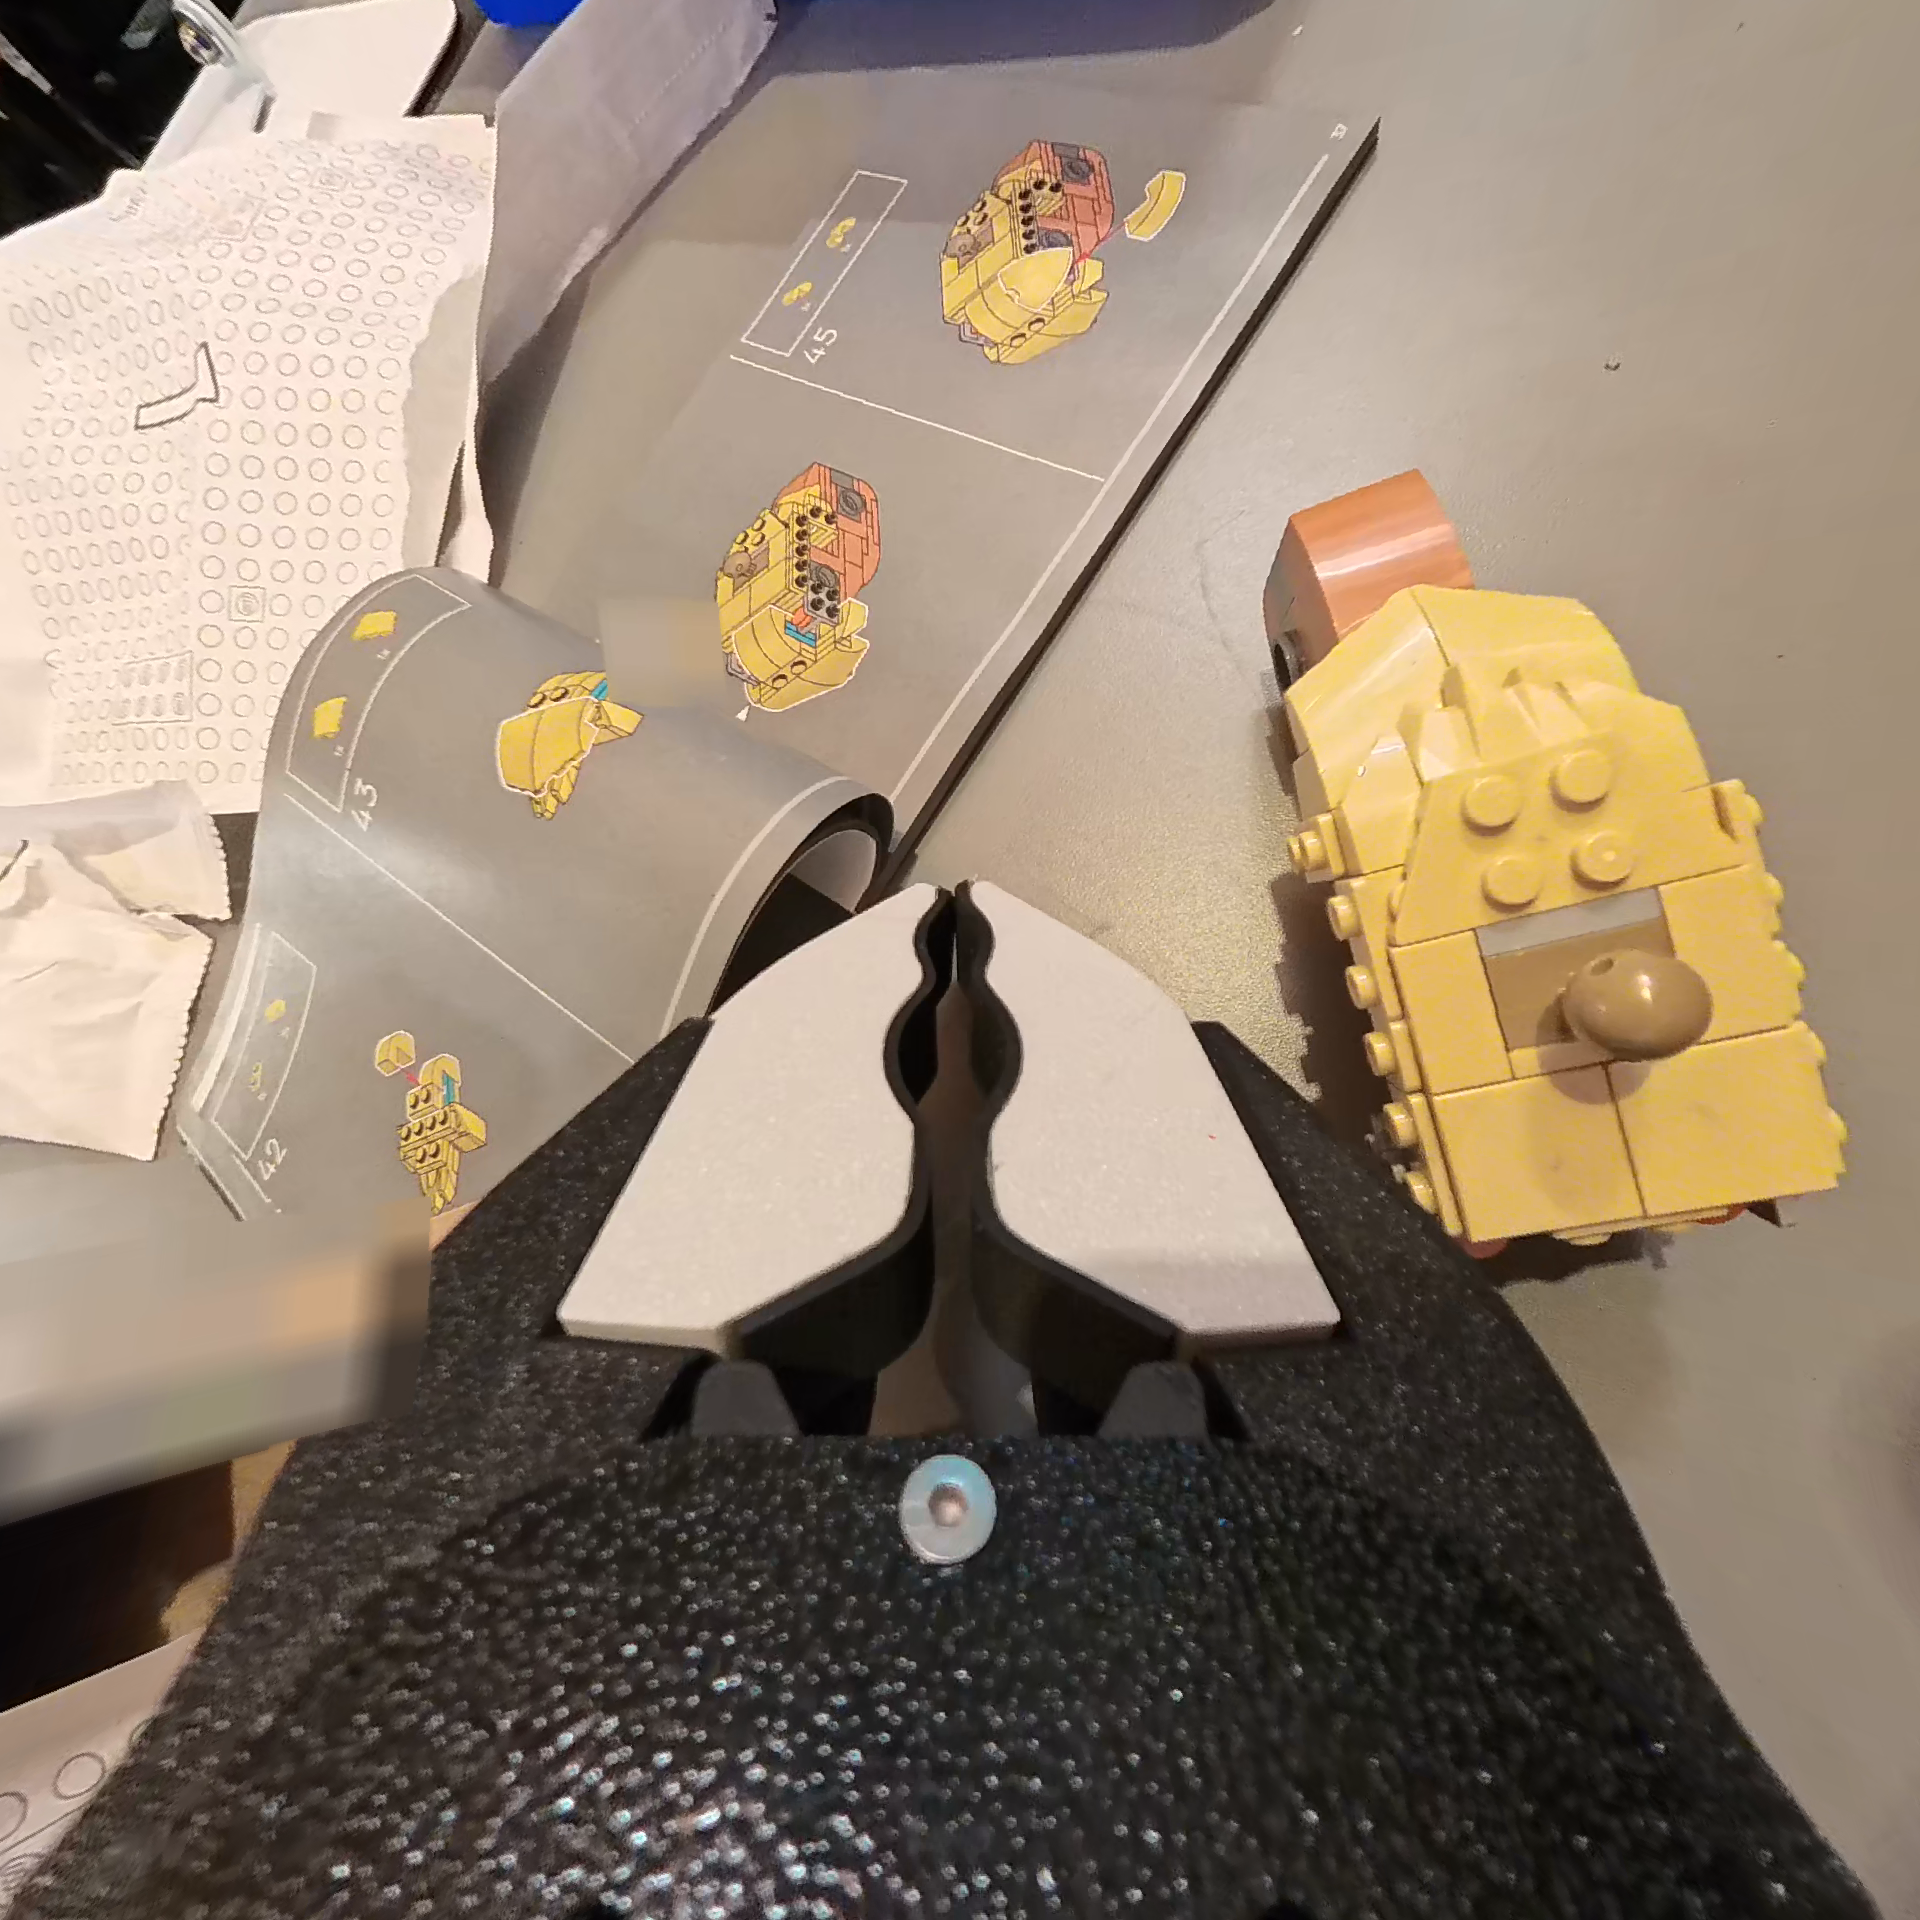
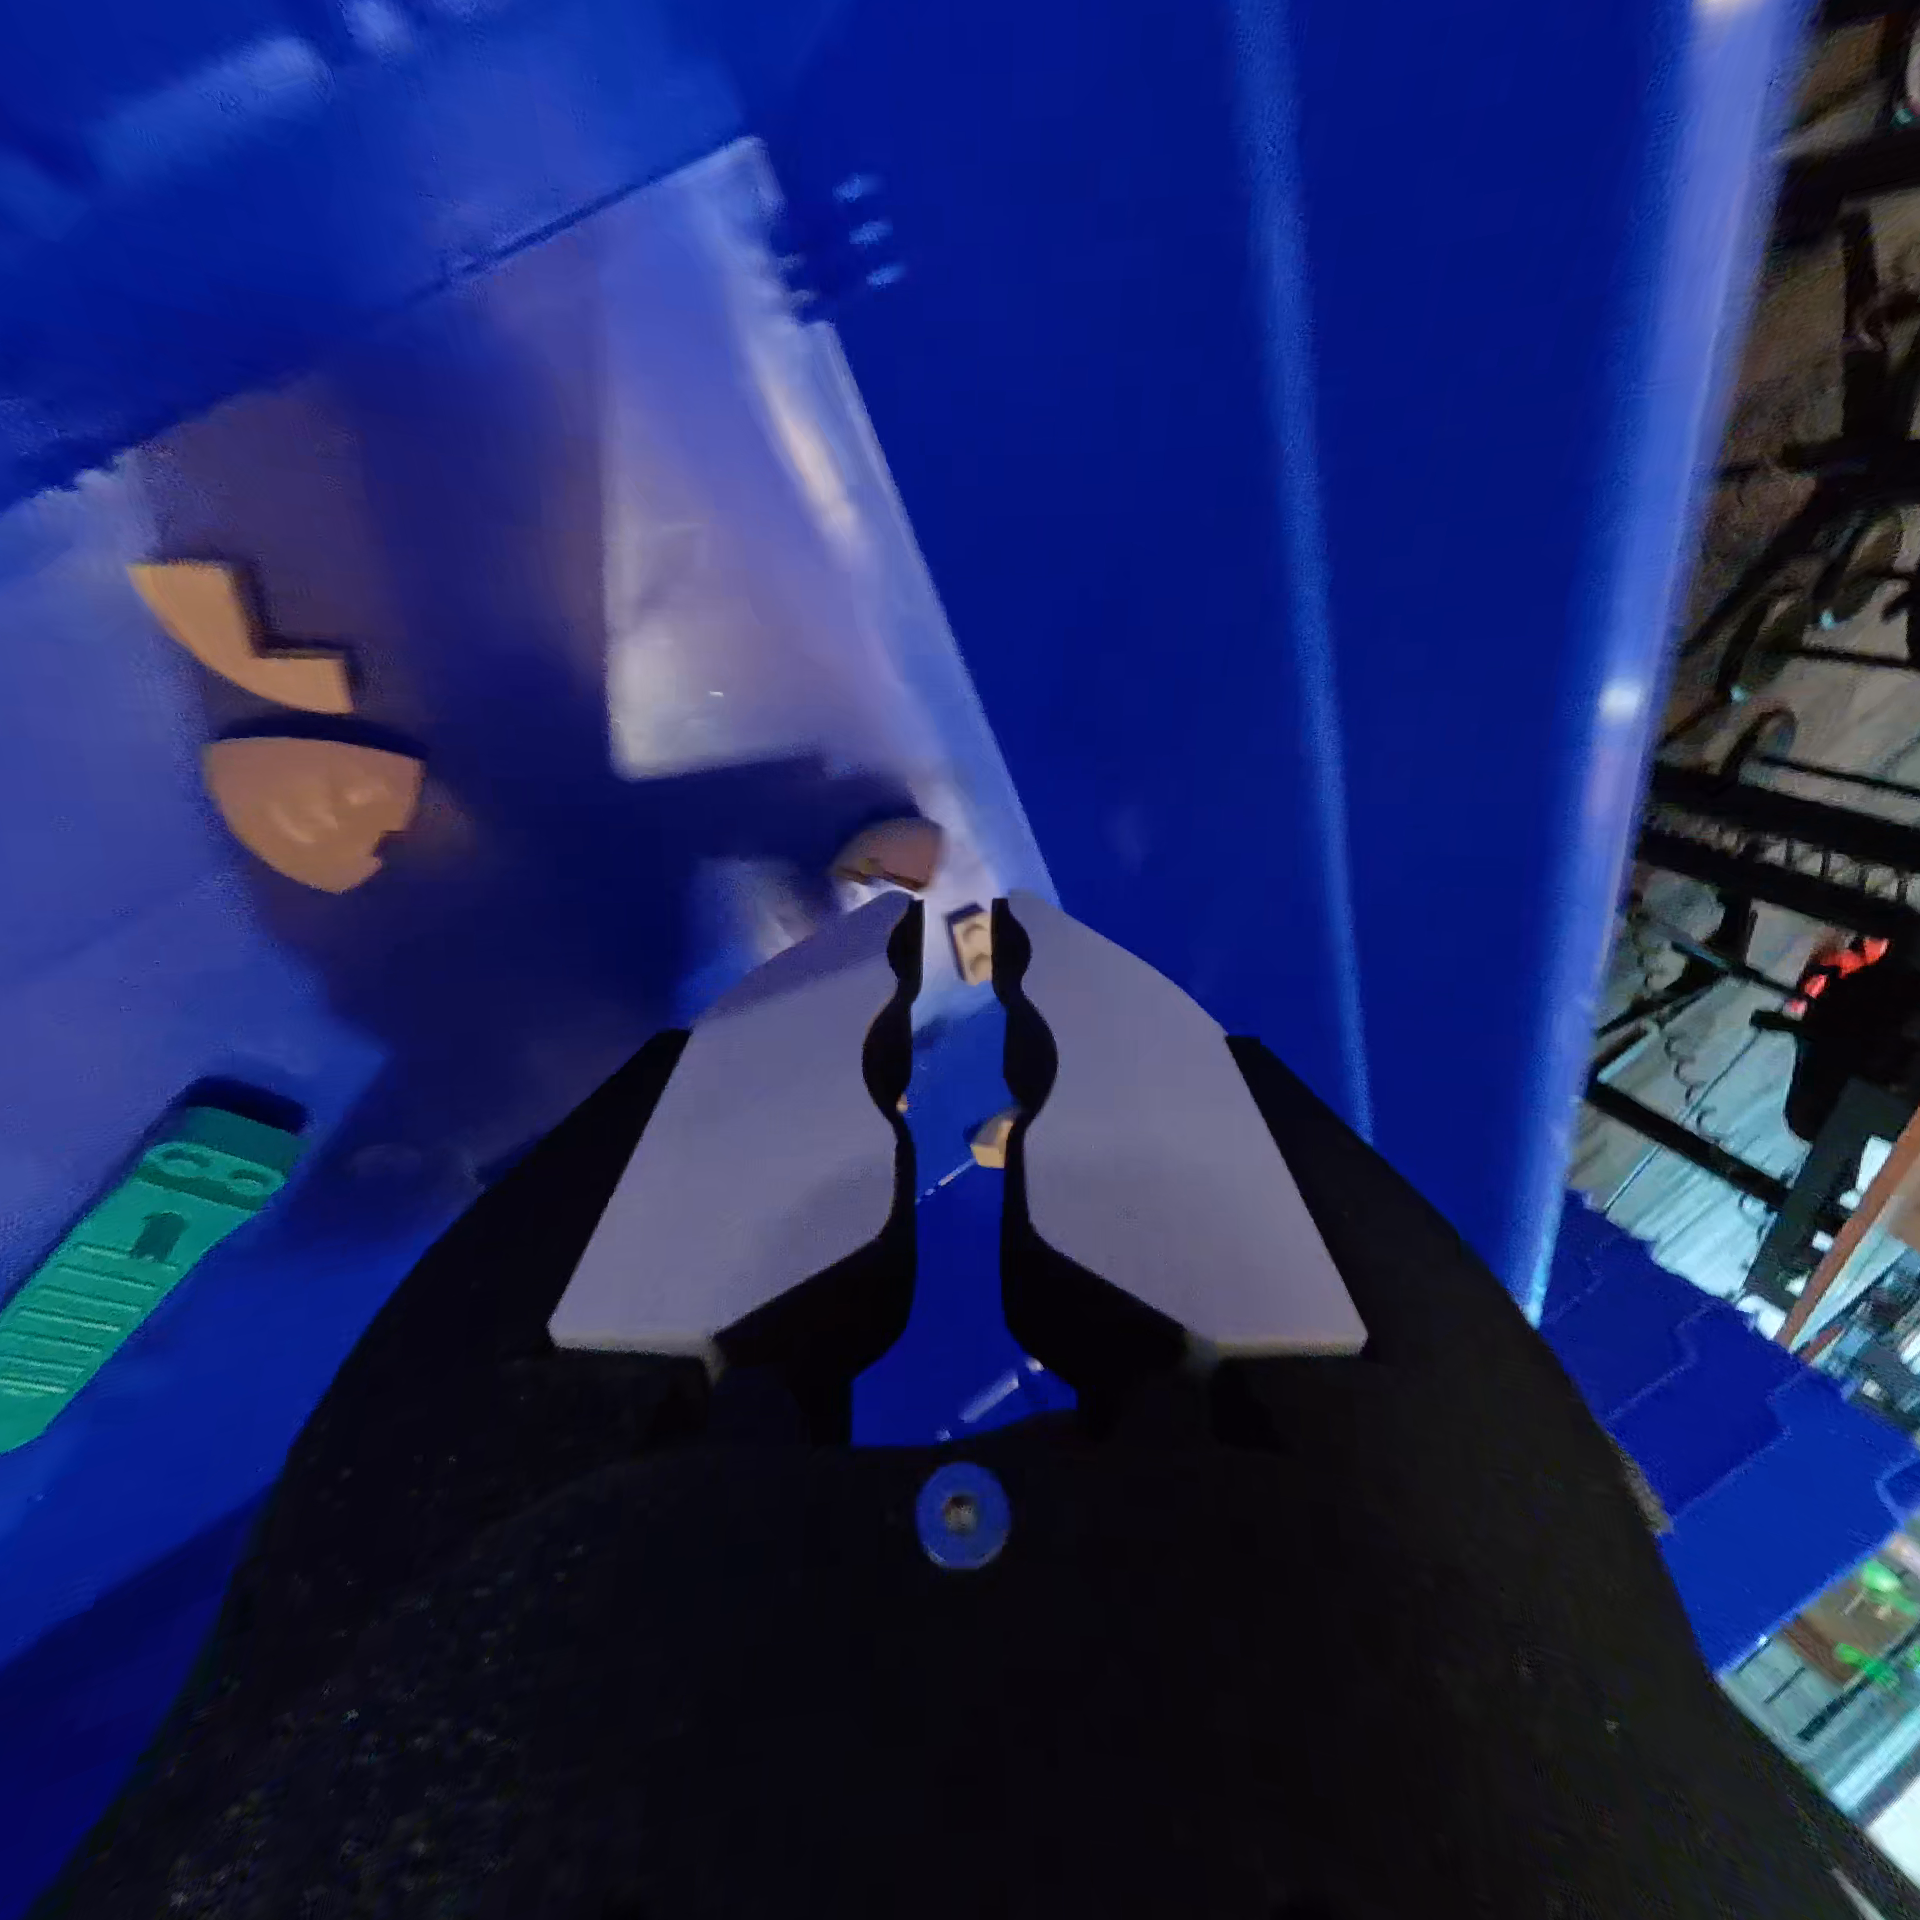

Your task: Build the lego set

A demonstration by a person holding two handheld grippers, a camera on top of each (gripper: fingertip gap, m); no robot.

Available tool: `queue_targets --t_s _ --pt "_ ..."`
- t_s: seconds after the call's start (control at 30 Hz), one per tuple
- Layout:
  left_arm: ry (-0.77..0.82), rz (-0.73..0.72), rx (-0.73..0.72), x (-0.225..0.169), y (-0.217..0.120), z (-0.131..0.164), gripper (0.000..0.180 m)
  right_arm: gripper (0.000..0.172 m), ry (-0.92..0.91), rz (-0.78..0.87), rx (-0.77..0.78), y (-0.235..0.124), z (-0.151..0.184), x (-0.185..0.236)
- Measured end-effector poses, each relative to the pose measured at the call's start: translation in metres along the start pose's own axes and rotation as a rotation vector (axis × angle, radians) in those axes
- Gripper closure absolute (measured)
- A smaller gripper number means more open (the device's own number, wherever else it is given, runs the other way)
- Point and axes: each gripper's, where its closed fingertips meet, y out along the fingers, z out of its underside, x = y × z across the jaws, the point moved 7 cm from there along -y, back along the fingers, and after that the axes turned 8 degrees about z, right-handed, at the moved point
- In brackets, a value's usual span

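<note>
One brick model (image 1: 1538,914) sits half built on the table (image 1: 1558,312). Left gripper (image 1: 956,896) is closed, empty. Right gripper (image 2: 951,914), a little open, reaches around a small tan piece (image 2: 971,940) in the blue bin (image 2: 1143,520).

Brick model's (image 1: 1579,935) base behind left claw (image 1: 956,891); bin (image 2: 1143,520) pcs motion-blurred, kind unclear.

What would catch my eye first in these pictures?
A tan brick-built model lies on the grey table right of the shut left gripper, beside an open instruction booklet. The right gripper reaches, slightly open, into a blue bin holding loose tan pieces.
</note>
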Motion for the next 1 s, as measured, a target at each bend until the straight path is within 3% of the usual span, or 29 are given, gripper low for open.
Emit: queue_targets --t_s 0.2,0.57,0.73,0.9,1.0 --pt "0.012 0.001 0.01 -0.002 0.001 0.0 0.18 0.157 0.17 0.019 0.139 0.013 0.022 -0.019" --pt "0.015 0.001 0.013 -0.002 0.001 0.0 0.18 0.155 0.265 -0.146 0.201 0.023 0.015 -0.018" --pt "0.023 0.004 0.018 -0.003 0.002 0.0 0.18 0.155 0.311 -0.15 0.209 0.024 0.015 -0.019" --pt "0.026 0.006 0.022 -0.004 0.002 0.0 0.18 0.166 0.329 -0.24 0.184 0.017 0.015 -0.009" --pt "0.026 0.005 0.023 -0.004 0.002 0.0 0.18 0.164 0.374 -0.198 0.14 0.009 0.017 -0.015"
